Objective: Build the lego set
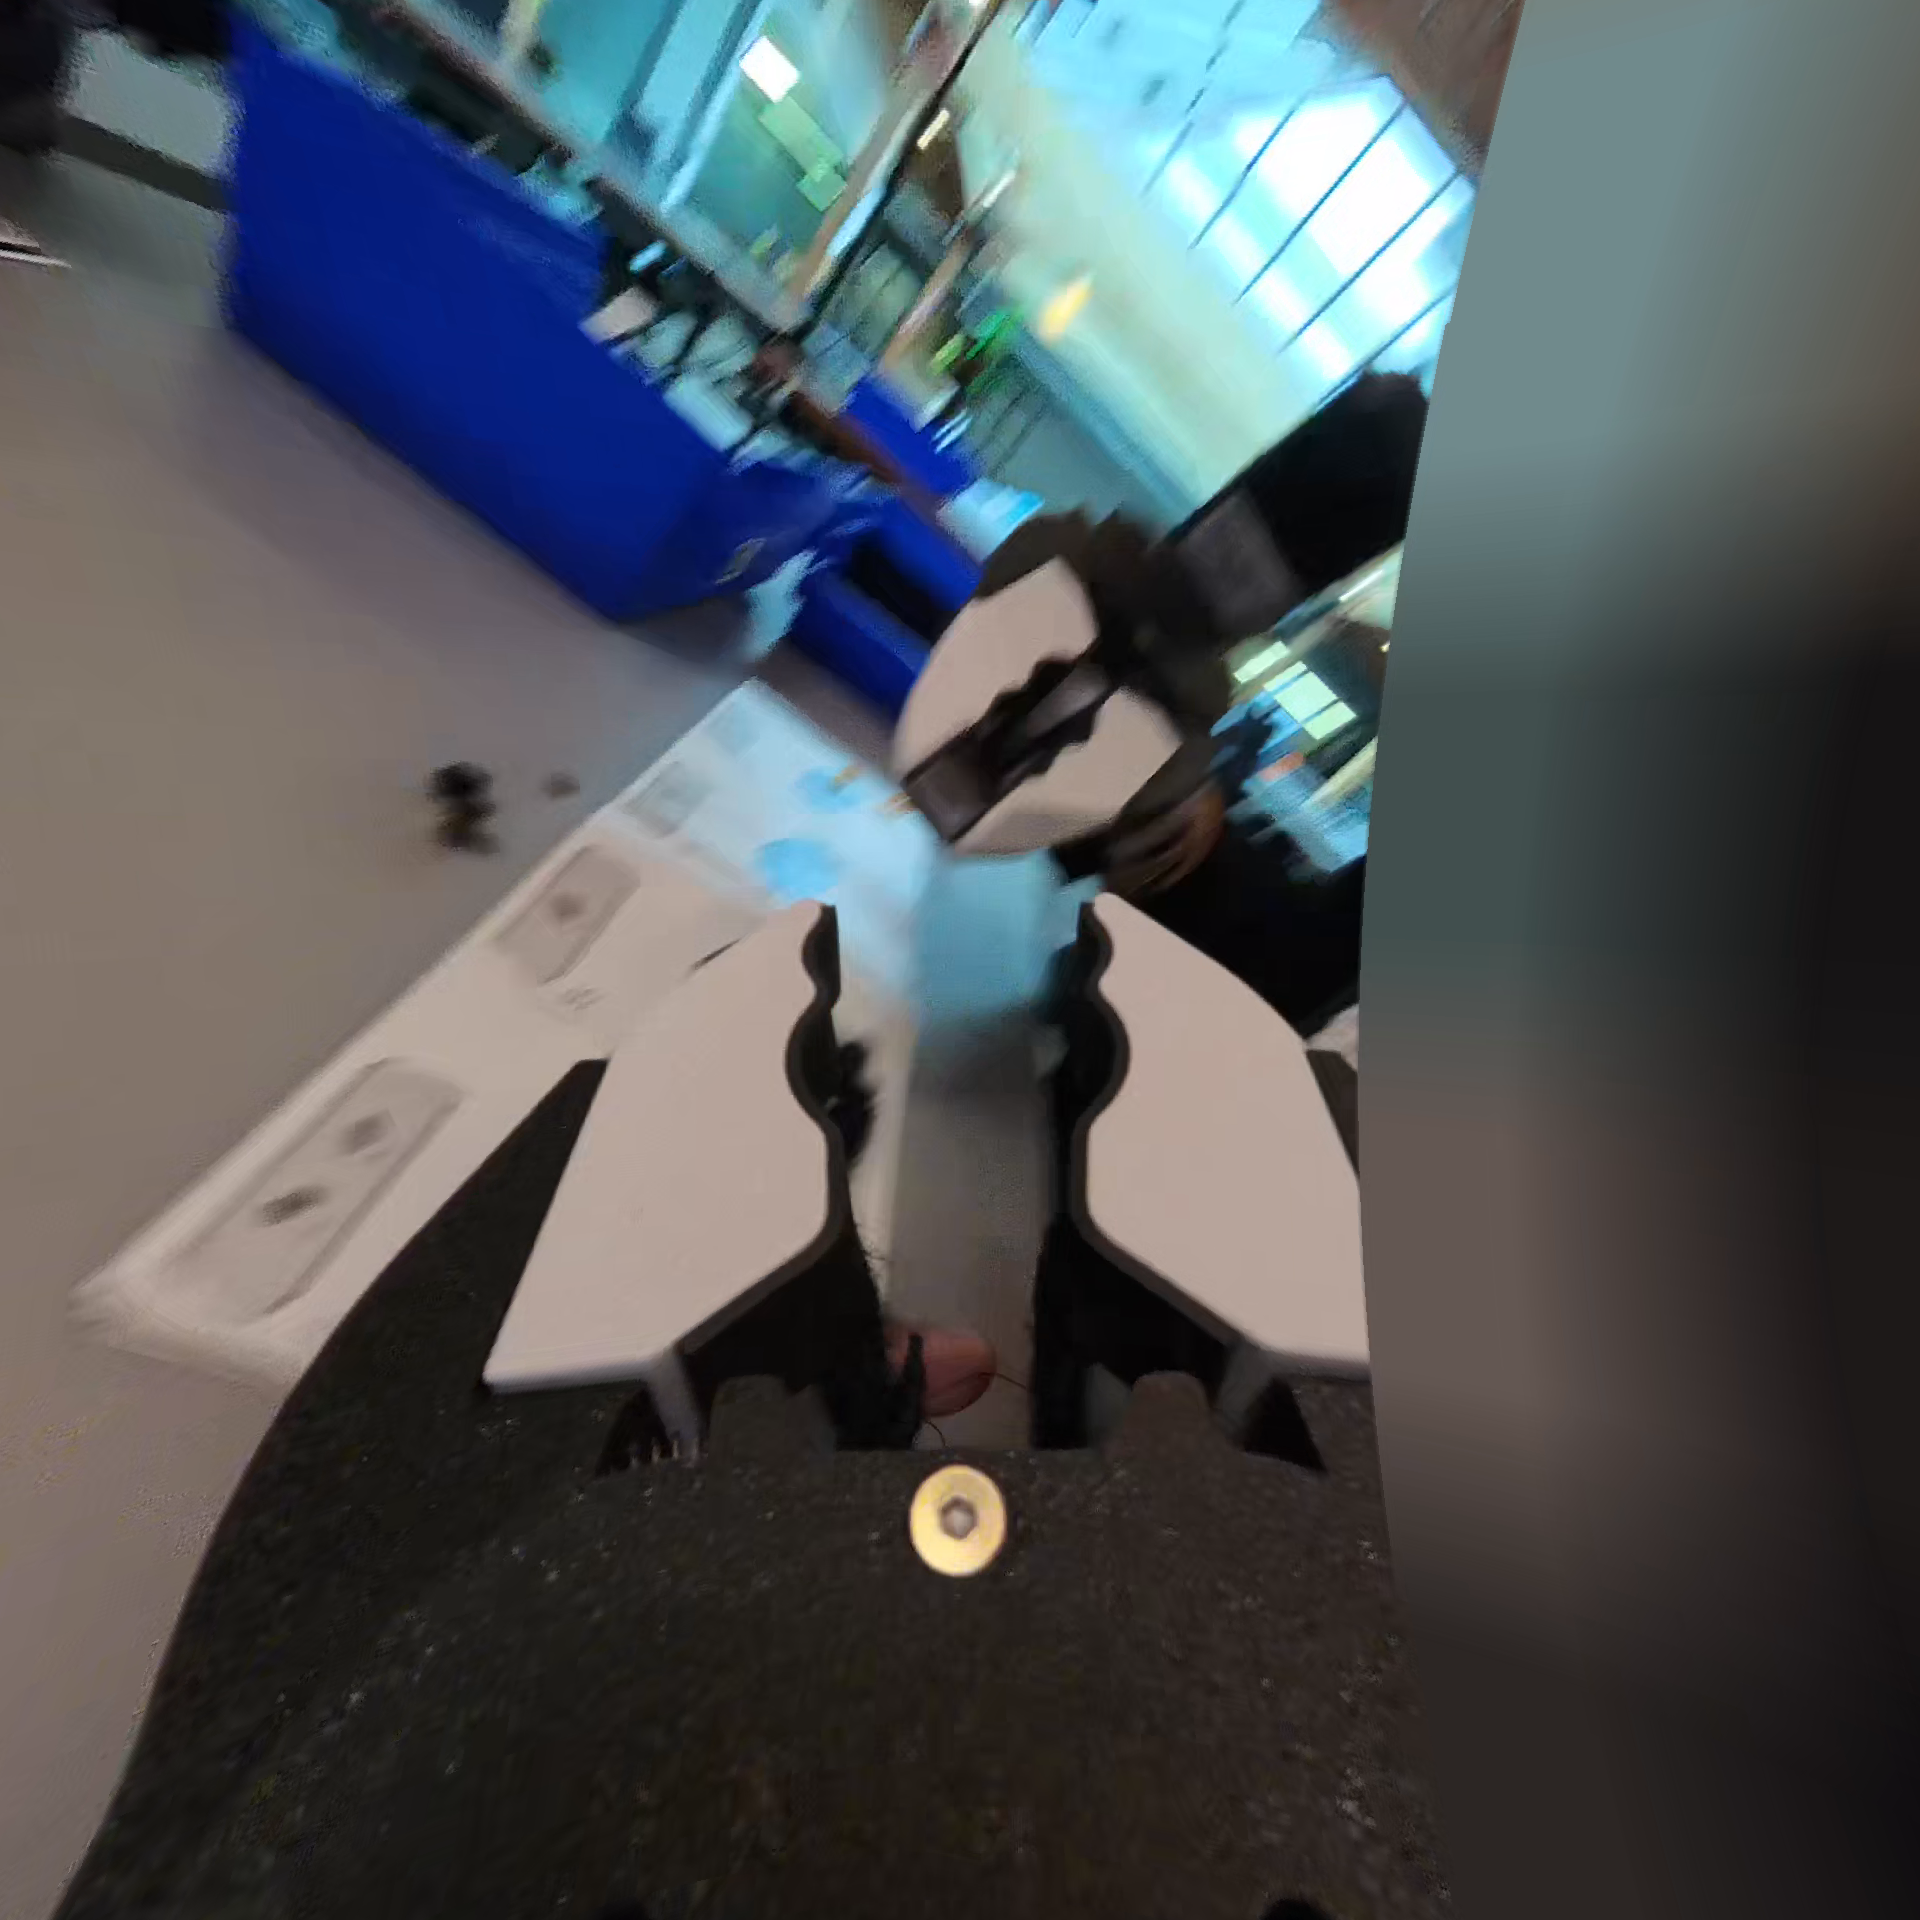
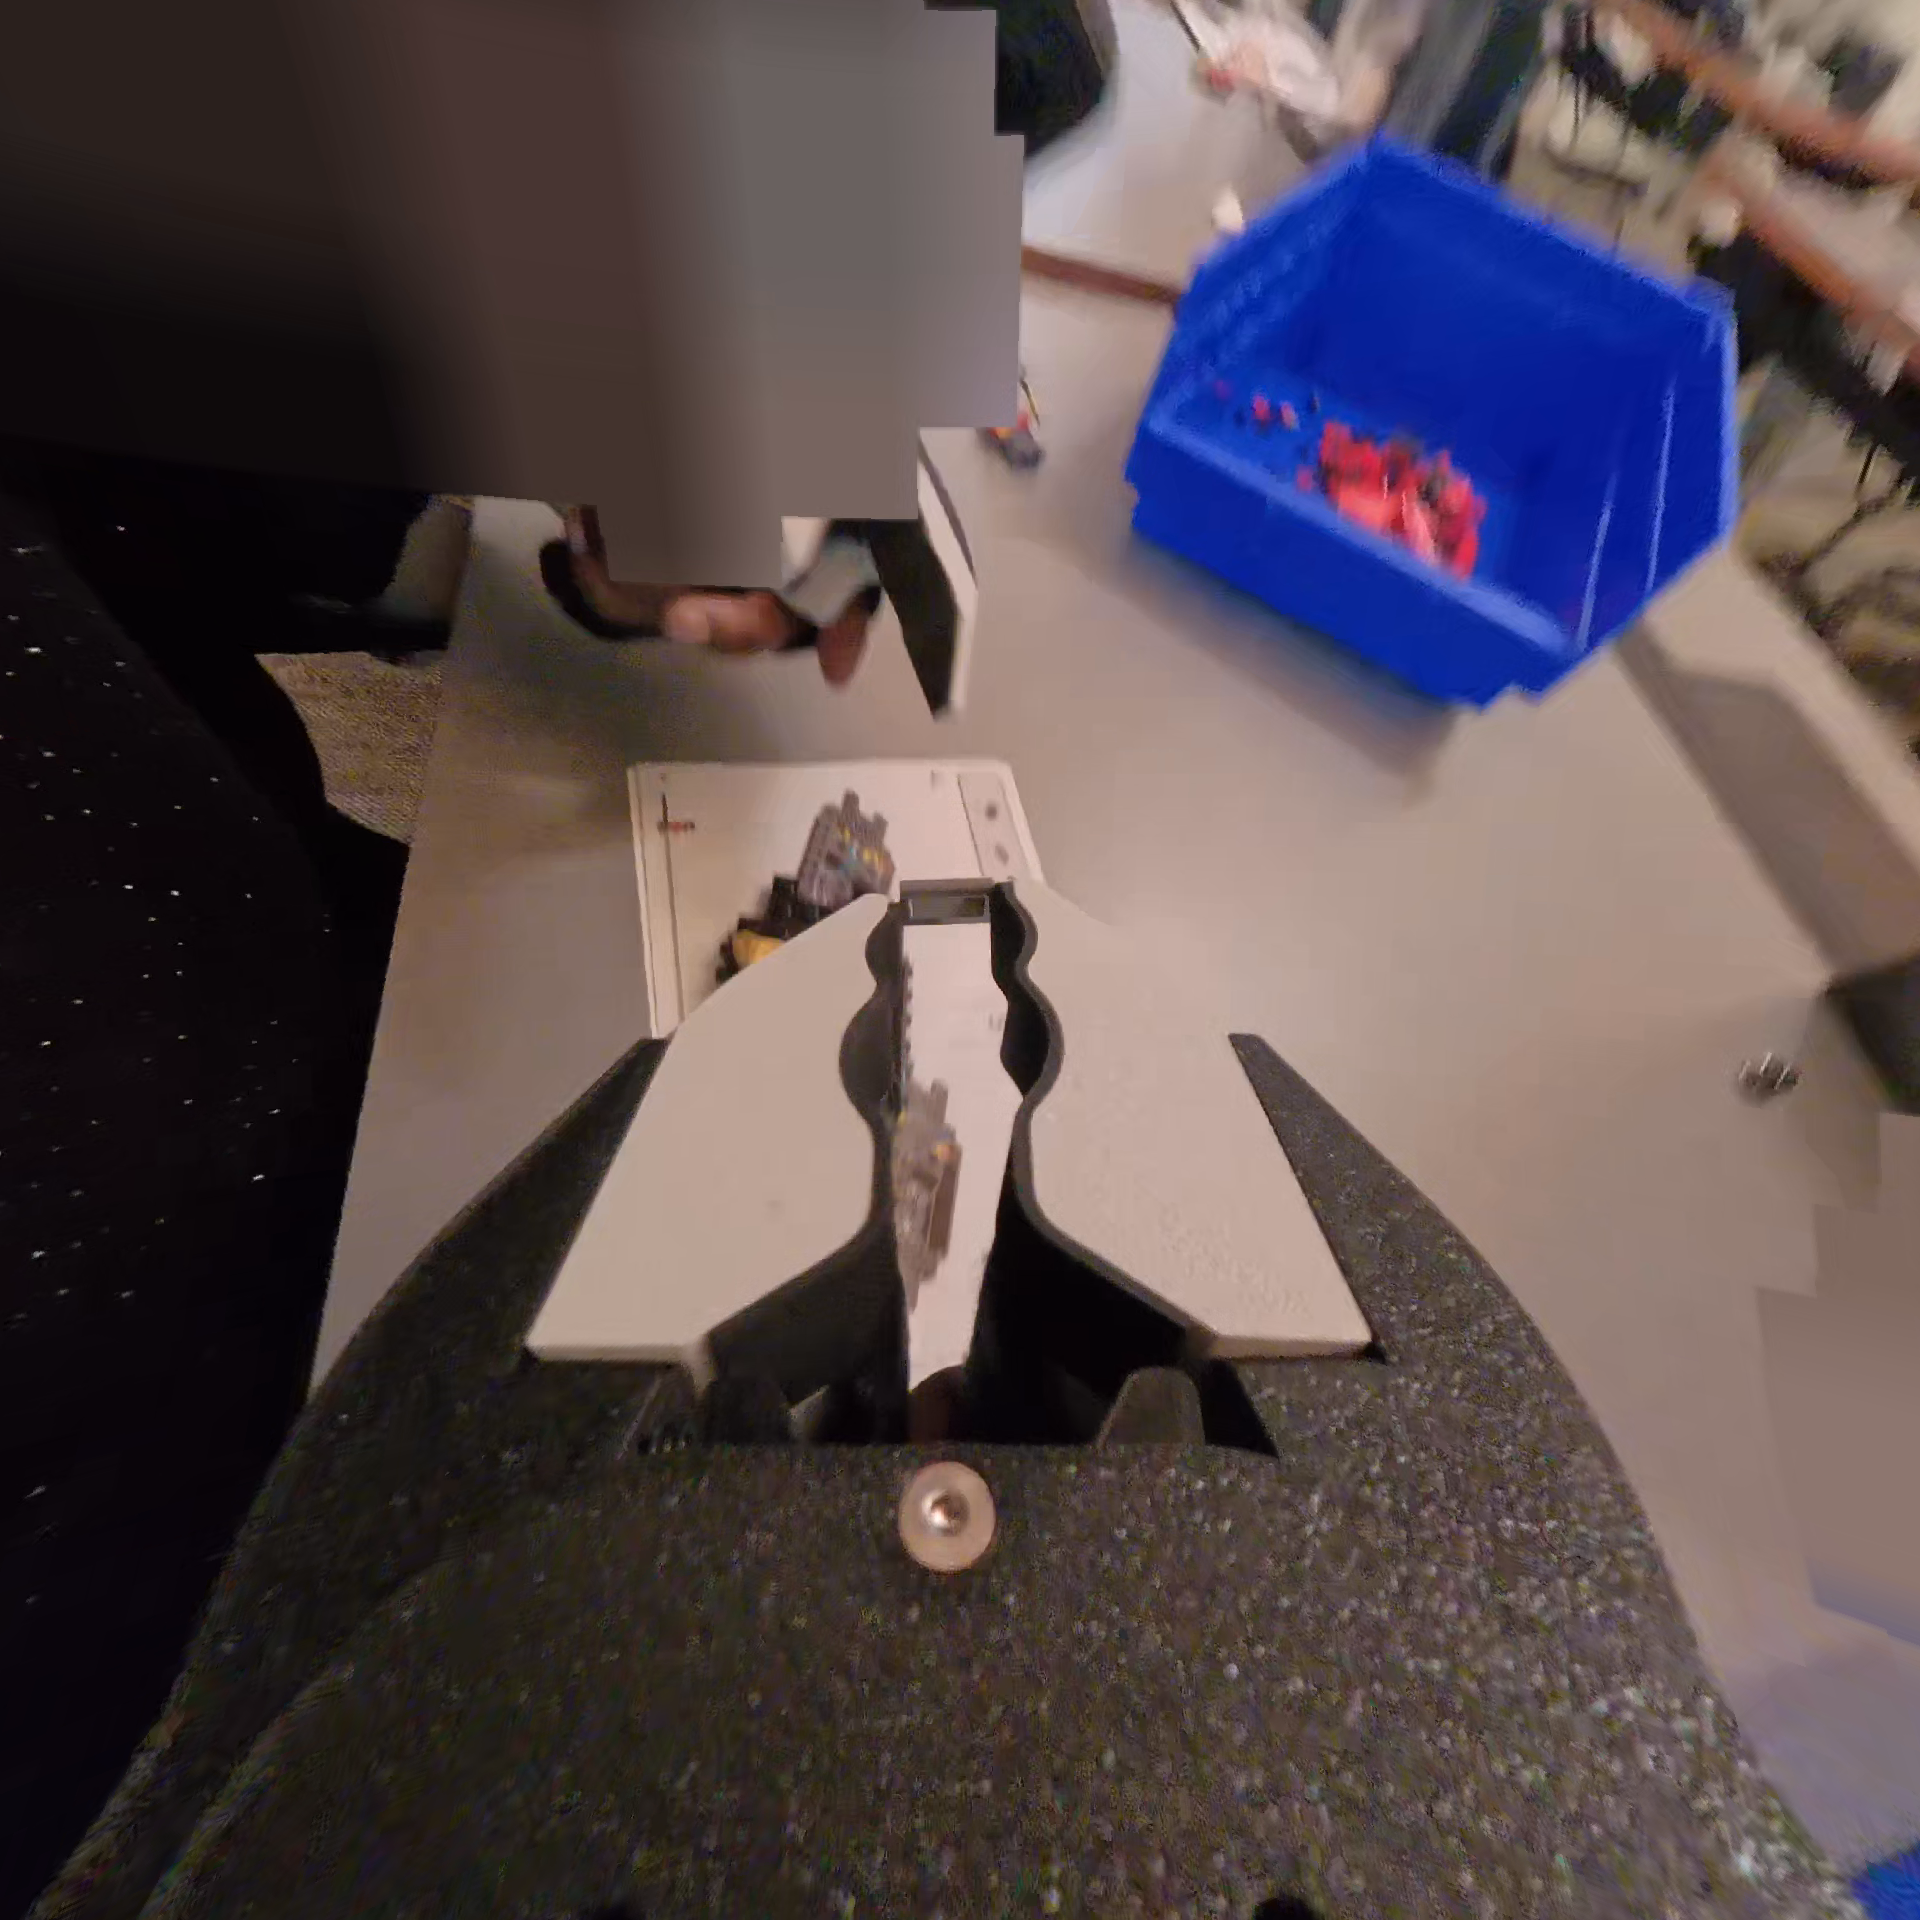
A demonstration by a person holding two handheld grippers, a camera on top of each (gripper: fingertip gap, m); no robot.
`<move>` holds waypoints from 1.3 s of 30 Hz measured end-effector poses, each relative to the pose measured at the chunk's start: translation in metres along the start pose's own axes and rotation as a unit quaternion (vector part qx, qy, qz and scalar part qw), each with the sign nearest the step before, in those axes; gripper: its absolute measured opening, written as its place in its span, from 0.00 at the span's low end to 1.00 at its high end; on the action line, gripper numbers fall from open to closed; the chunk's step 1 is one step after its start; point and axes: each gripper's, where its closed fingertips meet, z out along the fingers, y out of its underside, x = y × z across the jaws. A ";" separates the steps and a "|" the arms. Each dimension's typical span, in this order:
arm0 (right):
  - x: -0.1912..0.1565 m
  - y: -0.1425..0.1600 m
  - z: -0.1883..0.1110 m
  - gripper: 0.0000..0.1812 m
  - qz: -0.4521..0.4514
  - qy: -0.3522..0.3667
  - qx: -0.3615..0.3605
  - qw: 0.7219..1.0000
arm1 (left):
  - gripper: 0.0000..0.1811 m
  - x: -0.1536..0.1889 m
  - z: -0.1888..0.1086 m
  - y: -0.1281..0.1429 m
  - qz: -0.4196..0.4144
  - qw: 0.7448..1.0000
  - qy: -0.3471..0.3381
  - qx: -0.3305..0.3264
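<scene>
My right gripper (image 2: 943,900) is shut on a small grey lego piece (image 2: 943,902), pinched at the fingertips above the instruction booklet (image 2: 717,862). A dark lego assembly (image 2: 836,868) with a yellow part lies on the booklet, just left of the fingertips. My left gripper (image 1: 956,914) is open and empty, held over the booklet (image 1: 468,1091). The left wrist view is motion-blurred. It shows the right gripper (image 1: 1029,727) just beyond my left fingertips. In the right wrist view, one white finger of the left gripper (image 2: 951,582) shows farther back, partly under a blur patch.
A blue bin (image 2: 1455,436) with red pieces (image 2: 1403,499) stands on the grey table at the back right; it also shows in the left wrist view (image 1: 468,343). Small dark loose pieces (image 1: 462,800) lie on the table left of the booklet. A person's dark clothing fills the left side. About 5 cm separates my left fingertips from my right.
</scene>
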 end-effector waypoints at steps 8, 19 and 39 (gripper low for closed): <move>-0.011 0.055 0.005 0.09 0.152 -0.013 -0.072 0.986 | 0.17 -0.055 -0.029 0.064 0.113 0.950 -0.172 -0.235; -0.036 0.051 0.037 0.09 0.183 -0.052 -0.099 0.977 | 0.14 -0.045 -0.008 0.088 0.140 0.932 -0.149 -0.299; -0.044 0.056 0.058 0.09 0.117 -0.112 -0.169 0.972 | 0.13 -0.035 -0.002 0.092 0.136 0.937 -0.117 -0.301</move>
